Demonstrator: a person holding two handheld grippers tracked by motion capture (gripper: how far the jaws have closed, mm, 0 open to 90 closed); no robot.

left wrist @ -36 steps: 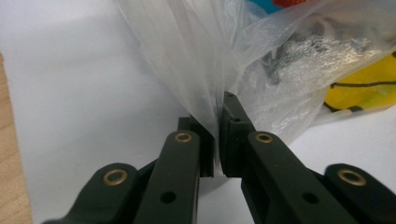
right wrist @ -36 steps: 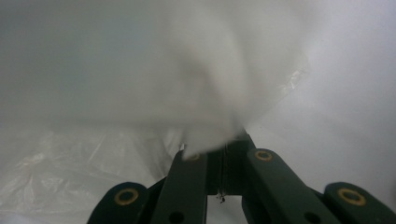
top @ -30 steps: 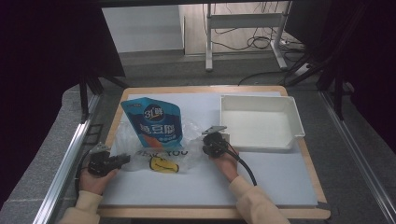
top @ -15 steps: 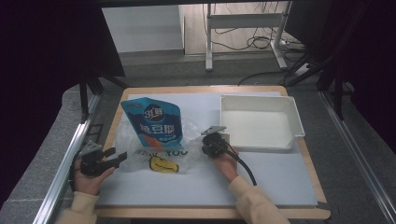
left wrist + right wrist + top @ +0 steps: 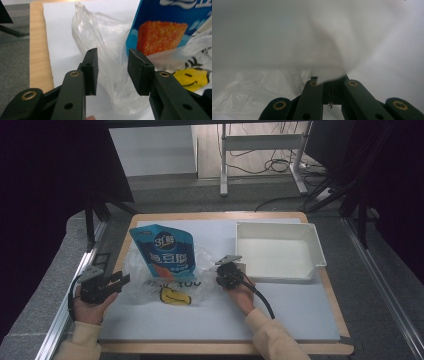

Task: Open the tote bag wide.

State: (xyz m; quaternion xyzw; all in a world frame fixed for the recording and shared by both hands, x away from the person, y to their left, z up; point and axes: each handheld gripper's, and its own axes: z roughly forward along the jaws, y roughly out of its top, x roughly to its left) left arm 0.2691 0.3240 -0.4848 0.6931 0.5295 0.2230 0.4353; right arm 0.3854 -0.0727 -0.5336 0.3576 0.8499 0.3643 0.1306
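Left gripper (image 5: 102, 284): jaws parted, just been closing, nothing pinched; plastic bag (image 5: 110, 47) lies just ahead, its left edge nearest this hand.
Blue pouch (image 5: 165, 251): stands inside the bag, mid-table.
Right gripper (image 5: 229, 273): clenched on the bag's right edge.
Tray (image 5: 315, 245): far right, apart.

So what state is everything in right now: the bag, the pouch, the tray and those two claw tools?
Plastic bag: crumpled, lying on the mat, one edge pinched.
Blue pouch: partly inside the bag, top sticking out.
White tray: empty, upright.
Left gripper: jaws apart, just been closing, bag ahead, not gripped.
Right gripper: shut on the plastic bag.
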